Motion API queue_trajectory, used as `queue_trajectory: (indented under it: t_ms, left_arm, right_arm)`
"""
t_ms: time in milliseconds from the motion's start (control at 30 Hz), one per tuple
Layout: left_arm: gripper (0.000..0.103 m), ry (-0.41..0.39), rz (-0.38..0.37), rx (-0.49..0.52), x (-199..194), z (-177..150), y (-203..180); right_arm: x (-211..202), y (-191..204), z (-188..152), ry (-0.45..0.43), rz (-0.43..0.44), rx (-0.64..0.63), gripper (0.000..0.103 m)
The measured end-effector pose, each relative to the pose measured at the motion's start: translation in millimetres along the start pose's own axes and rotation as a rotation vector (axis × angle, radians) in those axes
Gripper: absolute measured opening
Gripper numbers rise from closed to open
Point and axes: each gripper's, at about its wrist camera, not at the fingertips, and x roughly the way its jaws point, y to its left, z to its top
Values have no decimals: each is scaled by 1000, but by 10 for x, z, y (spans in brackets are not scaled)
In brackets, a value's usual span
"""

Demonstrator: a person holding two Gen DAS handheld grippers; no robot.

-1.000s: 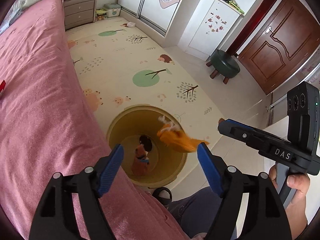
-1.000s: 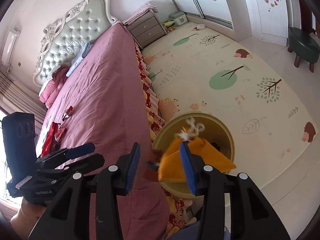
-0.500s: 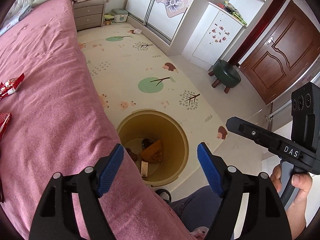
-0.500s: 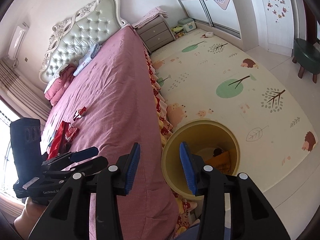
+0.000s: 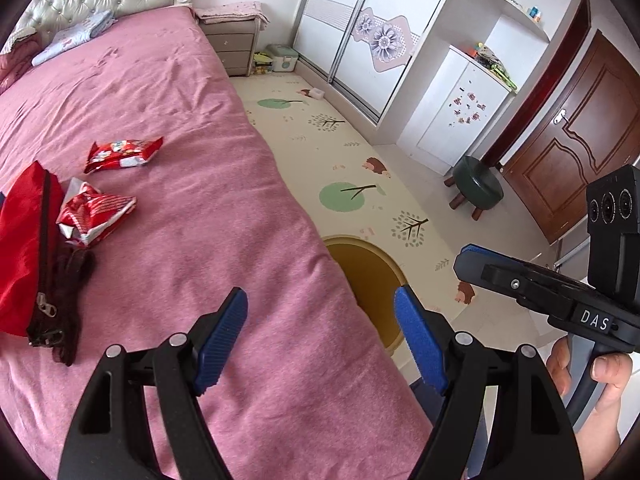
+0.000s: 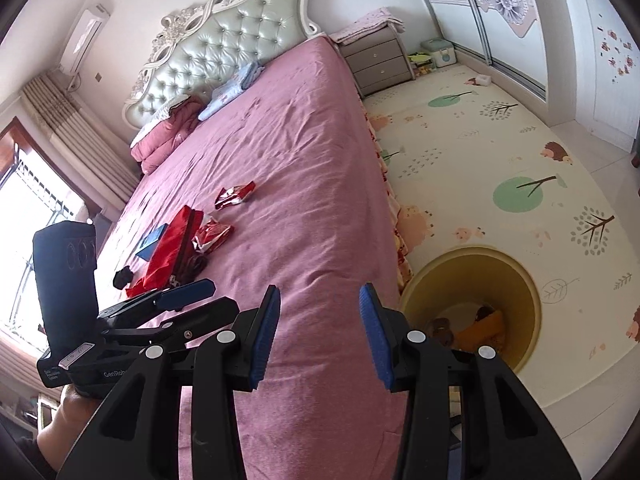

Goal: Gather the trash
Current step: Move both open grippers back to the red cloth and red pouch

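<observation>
From the left wrist view, the left gripper point(image 5: 320, 320) is wide open and holds nothing. It hangs over the near part of the pink bed point(image 5: 180, 160). Two red snack wrappers lie on the bed. The far wrapper point(image 5: 122, 154) is flat, and the crumpled wrapper point(image 5: 94, 210) lies just beside a red zip bag point(image 5: 24, 248). A dark bit of cloth point(image 5: 76, 280) lies along the bag's zip side. The yellow trash bin point(image 5: 372, 276) stands on the floor right next to the bed, and the bed hides part of it. The right gripper point(image 5: 520, 276) shows from the side, held in a hand point(image 5: 592, 384). You cannot tell from here how far open it is. A green stool point(image 5: 478, 186) stands near the brown door point(image 5: 580, 136).

From the right wrist view, the right gripper point(image 6: 320, 328) is open with a clear gap between its blue pads, and it holds nothing. It is above the bed edge, beside the bin point(image 6: 528, 312). Inside the bin lie an orange piece of trash point(image 6: 484, 326) and some brown bits. The two wrappers point(image 6: 236, 194) point(image 6: 212, 234) are well apart from the bin, farther up the bed. The red bag point(image 6: 168, 248) lies next to a blue flat thing point(image 6: 154, 240). The left gripper point(image 6: 176, 300) sticks out on the left side.
</observation>
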Motion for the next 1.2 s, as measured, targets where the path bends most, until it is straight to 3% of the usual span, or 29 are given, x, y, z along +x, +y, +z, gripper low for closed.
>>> queue_trajectory:
  t_ms: [667,867,1000,1200]
  left_arm:
    - [76,-107,131,-178,-919,-358,1373]
    - [76,-130,161,-232,-1133,-504,1787]
    - [76,-134,182,-267,-1240,-588,2045]
    - [76,-131,214,-299,-1346,-638,2412]
  right_arm:
    - [692,1406,-124,92,139,-158,42]
    - [893,1747,-159,111,151,-191,49]
    - [1045,1954,-156,115,172,-192,61]
    - [1293,2218,-134,126,185,-193,70]
